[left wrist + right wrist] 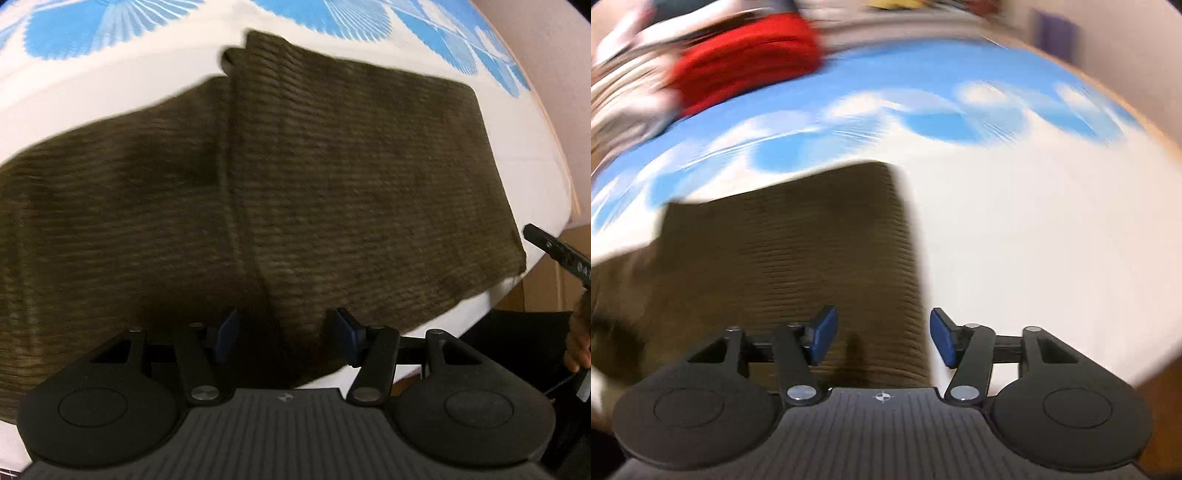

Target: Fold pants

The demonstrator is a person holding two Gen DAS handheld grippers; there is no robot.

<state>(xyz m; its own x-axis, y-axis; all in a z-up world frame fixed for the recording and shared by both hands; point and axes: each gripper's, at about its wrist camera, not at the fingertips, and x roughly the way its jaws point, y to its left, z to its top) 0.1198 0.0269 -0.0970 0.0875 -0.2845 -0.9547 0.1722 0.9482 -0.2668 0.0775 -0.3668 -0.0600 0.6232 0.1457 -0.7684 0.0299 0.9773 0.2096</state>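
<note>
right wrist alone shows red cloth [746, 55] beyond pants [790, 258].

No legible text, label, brand name or number appears in either view. The only sign is a small round crosshair mark on the ribbed housing of each gripper: on the left gripper [287, 334] it sits centred near the housing's front edge, and on the right gripper [882, 336] in the same position. Faint pale markings on a black bar at the right edge of the left wrist view are too blurred to read.
</note>
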